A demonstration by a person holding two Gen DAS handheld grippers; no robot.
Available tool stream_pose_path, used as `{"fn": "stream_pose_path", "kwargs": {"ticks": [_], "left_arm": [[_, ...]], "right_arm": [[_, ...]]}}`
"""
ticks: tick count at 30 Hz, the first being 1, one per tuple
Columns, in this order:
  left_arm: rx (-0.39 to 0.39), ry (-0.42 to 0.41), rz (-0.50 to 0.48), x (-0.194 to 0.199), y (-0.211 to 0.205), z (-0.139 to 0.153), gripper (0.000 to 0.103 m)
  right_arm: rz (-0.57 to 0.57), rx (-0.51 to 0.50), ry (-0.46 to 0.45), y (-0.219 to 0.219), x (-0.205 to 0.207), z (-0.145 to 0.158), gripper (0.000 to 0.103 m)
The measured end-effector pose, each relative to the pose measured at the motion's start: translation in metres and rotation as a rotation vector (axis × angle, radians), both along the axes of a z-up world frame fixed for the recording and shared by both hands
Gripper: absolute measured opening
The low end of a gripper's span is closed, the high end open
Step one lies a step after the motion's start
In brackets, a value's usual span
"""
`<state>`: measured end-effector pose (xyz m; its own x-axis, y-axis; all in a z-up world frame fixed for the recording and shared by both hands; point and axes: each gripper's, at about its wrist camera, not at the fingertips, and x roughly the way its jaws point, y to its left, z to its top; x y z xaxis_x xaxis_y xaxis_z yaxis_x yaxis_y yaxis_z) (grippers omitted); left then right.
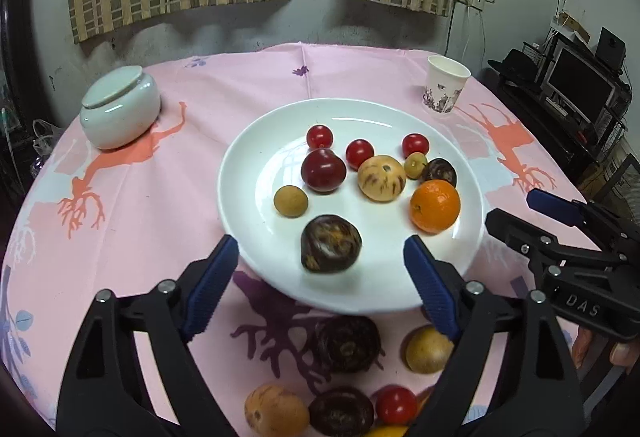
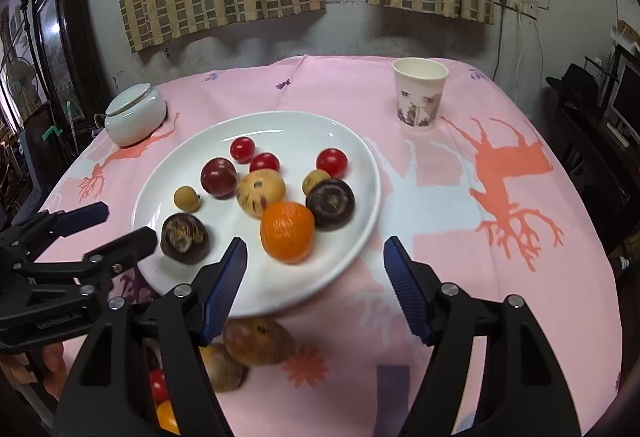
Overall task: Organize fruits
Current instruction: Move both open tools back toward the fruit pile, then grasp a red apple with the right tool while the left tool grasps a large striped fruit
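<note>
A white plate (image 1: 360,117) on the pink cloth carries three cherry tomatoes (image 1: 359,153), a dark red plum (image 1: 323,170), a tan mottled fruit (image 1: 381,177), an orange (image 1: 435,205) and two small yellowish fruits. A dark brown fruit (image 1: 330,249) lies on the plate's near side between the wide-apart fingers of my left gripper (image 1: 321,251); the pads do not touch it. My right gripper (image 2: 316,249) stands open over the plate's near edge, just right of the orange (image 2: 287,231). Several more fruits (image 1: 347,343) lie on the cloth below the plate.
A lidded white ceramic jar (image 1: 120,109) stands at the back left of the table. A paper cup (image 1: 445,85) stands at the back right. The right gripper's fingers (image 1: 556,207) show at the right edge of the left wrist view. Dark shelves with electronics stand beyond the table's right edge.
</note>
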<state>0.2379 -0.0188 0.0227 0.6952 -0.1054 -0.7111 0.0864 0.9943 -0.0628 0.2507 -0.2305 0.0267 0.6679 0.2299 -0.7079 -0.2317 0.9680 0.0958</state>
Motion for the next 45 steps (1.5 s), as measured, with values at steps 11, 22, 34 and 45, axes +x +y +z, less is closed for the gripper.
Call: {"fn": "stream_pose_path", "kwargs": {"ticks": [11,22,34,45], "left_arm": [[-0.045,0.033,-0.005,-0.043,0.01,0.005,0.095],[-0.053,0.059,0.011,-0.089,0.031,-0.01,0.097],[-0.071,0.109,0.079,-0.104,0.056,-0.032,0.097],[-0.068,0.13,0.093,-0.102,0.058,-0.041,0.097]], "right_arm": [[-0.052,0.028,0.009,-0.029,-0.058,0.003,0.097],[0.213,-0.055,-0.03,-0.007,-0.138,-0.002,0.102],[0.453,-0.197,-0.041,0.039,-0.192,-0.024,0.102],[0.494,-0.148,0.096,0.06,-0.185,-0.045,0.076]]}}
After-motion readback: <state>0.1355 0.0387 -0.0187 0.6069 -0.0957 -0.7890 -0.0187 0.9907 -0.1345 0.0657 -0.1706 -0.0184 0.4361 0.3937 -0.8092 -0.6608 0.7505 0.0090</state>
